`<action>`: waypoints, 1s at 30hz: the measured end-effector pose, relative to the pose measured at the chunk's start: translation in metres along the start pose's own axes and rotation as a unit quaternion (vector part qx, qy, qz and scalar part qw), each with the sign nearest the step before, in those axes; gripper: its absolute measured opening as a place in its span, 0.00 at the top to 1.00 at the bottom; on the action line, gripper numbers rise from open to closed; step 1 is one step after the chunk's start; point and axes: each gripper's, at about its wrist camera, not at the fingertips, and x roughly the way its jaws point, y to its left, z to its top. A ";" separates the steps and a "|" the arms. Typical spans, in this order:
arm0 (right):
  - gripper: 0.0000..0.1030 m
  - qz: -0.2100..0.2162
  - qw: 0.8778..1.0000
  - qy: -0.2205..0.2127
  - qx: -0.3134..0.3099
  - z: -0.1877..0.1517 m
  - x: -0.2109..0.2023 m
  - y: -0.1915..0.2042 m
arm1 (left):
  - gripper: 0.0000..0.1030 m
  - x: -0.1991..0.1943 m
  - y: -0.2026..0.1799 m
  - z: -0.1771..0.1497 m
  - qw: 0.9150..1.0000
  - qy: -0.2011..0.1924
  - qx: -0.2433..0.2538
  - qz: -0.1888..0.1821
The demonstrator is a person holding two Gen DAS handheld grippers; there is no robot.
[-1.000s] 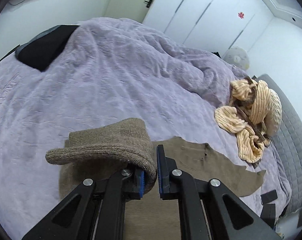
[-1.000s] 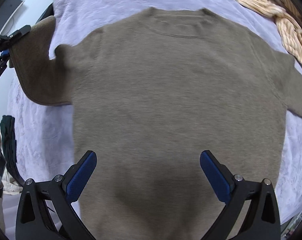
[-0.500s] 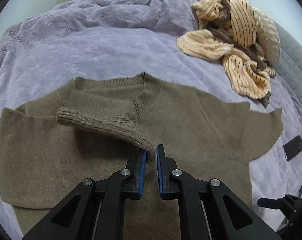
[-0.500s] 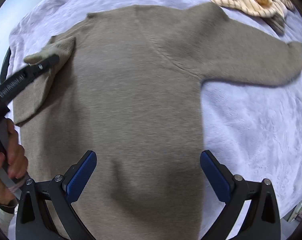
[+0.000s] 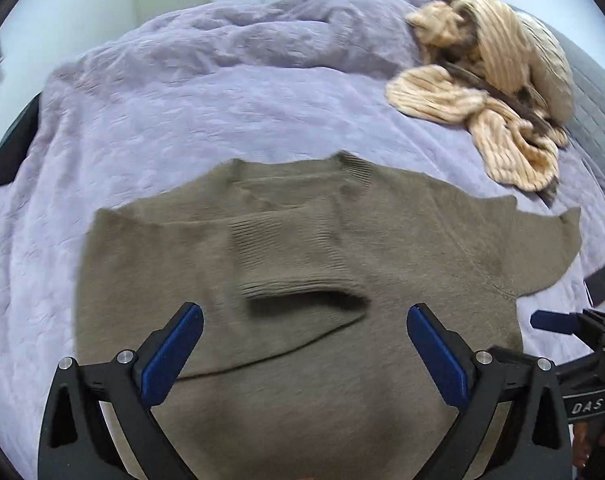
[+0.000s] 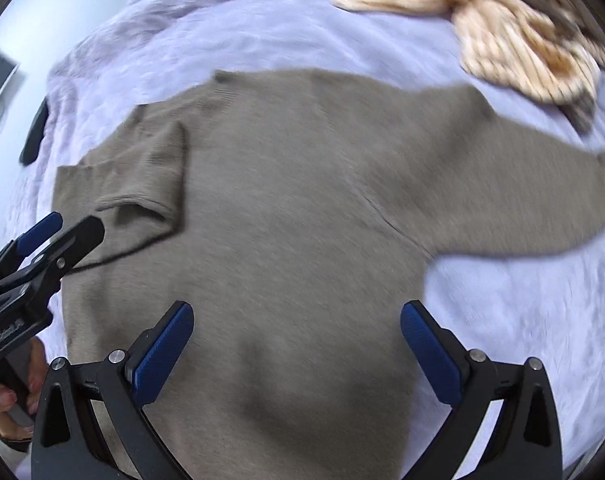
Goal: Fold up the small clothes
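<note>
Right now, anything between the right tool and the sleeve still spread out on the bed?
Nothing visible. The right tool hangs open over the sweater, and the outstretched sleeve lies bare on the purple blanket. The striped garment sits beyond it.

Sweater [image 5: 402, 248] lies flat on bedspread [image 5: 182, 112], neckline away from the cameras. Its left sleeve [image 5: 290, 256] lies folded over the sweater's chest; its right sleeve [image 6: 542, 196] extends out to the right. Crumpled striped garment [image 5: 498, 92] sits beyond the sweater, to its right, well apart.
</note>
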 end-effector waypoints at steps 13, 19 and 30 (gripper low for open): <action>0.03 -0.120 0.941 -0.090 -0.303 0.012 0.041 0.146 | 0.01 0.004 0.123 -0.023 0.982 0.026 -0.142 0.124; 0.88 -0.124 0.938 -0.081 -0.315 0.029 0.065 0.157 | 0.01 0.004 0.134 -0.034 0.978 0.034 -0.157 0.131; 0.92 0.007 0.996 -0.075 0.048 0.054 0.028 -0.030 | 0.01 0.003 0.161 -0.025 0.972 0.022 -0.183 0.147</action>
